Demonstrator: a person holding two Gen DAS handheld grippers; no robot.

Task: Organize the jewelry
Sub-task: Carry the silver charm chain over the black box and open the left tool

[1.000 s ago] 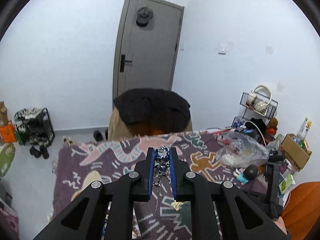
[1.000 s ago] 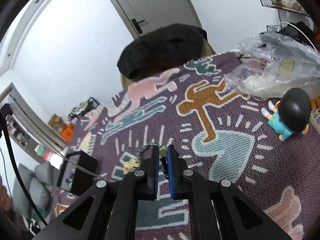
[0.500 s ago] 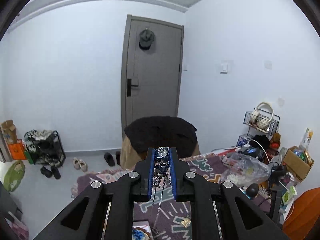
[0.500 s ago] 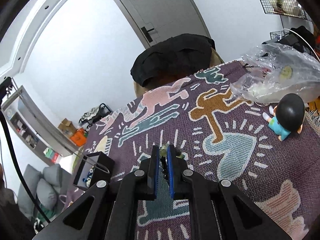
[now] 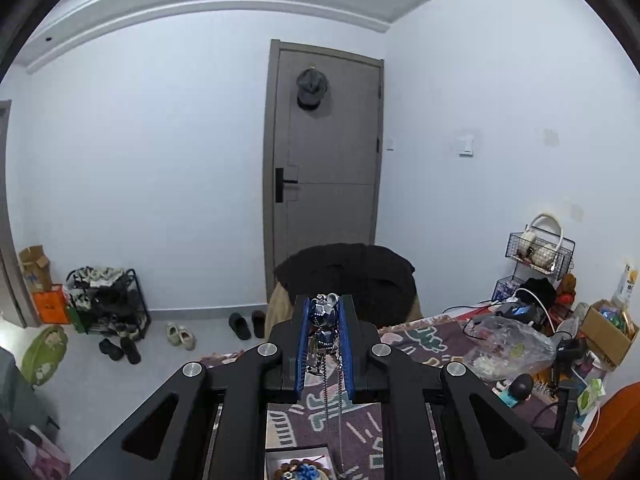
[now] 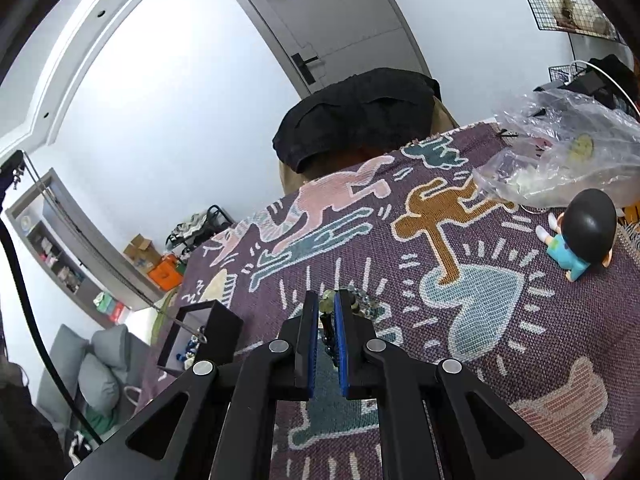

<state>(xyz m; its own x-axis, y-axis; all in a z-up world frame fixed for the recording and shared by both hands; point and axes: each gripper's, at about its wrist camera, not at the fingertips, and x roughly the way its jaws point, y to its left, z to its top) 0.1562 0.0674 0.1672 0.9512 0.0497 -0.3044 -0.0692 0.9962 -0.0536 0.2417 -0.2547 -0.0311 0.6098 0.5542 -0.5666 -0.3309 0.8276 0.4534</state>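
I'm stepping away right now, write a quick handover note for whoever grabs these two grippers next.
Left gripper: shut on a bear pendant, lifted high, its chain hanging down toward the open jewelry box below.
Right gripper: shut on a dark beaded piece, low over the patterned blanket; part of it trails on the cloth.
Done: the box already holds some blue pieces.
Left: lower the pendant and chain into the box, then bring over the beaded piece. The toy figure and plastic bag lie to the right.
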